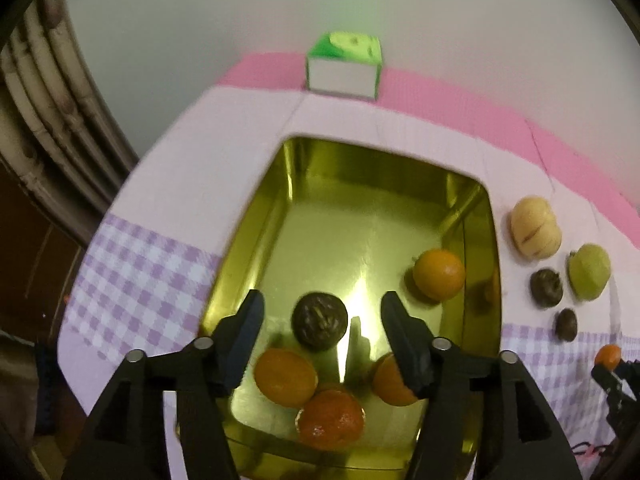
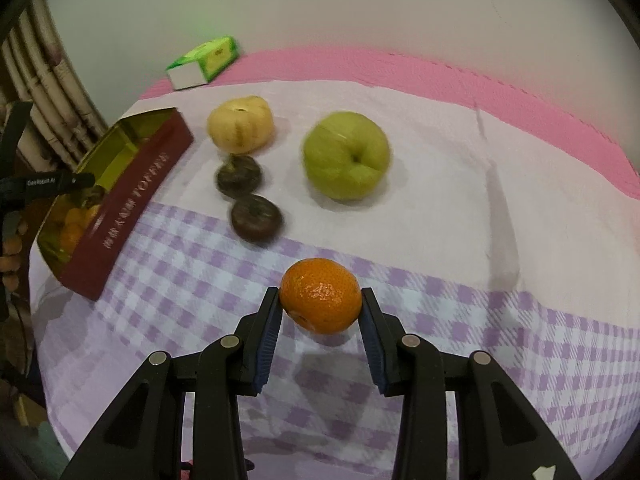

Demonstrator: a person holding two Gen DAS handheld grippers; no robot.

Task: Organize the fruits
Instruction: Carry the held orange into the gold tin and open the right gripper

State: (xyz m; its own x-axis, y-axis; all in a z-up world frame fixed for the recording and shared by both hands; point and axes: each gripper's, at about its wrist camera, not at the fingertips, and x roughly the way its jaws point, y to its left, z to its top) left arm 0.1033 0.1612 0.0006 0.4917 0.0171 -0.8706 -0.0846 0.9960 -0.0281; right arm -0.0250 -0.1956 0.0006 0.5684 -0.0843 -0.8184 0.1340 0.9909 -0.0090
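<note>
My left gripper (image 1: pixel 322 300) hangs open over a gold tin (image 1: pixel 360 208). A dark round fruit (image 1: pixel 319 320) lies in the tin below the gap between its fingers, and the pads do not touch it. Several mandarins lie in the tin, one (image 1: pixel 439 274) by the right wall. My right gripper (image 2: pixel 320 290) is shut on a mandarin (image 2: pixel 320 300) above the checked cloth. On the cloth lie a pale ribbed fruit (image 2: pixel 240 128), a green apple (image 2: pixel 346 156) and two dark fruits (image 2: pixel 239 178) (image 2: pixel 256 220).
The tin's red outer wall (image 2: pixel 132 204) stands left of the loose fruit. A green and white box (image 1: pixel 344 68) (image 2: pixel 204 62) sits at the back on the pink cloth (image 2: pixel 440 76). The table edge drops away at the left, near pale pipes (image 1: pixel 52 92).
</note>
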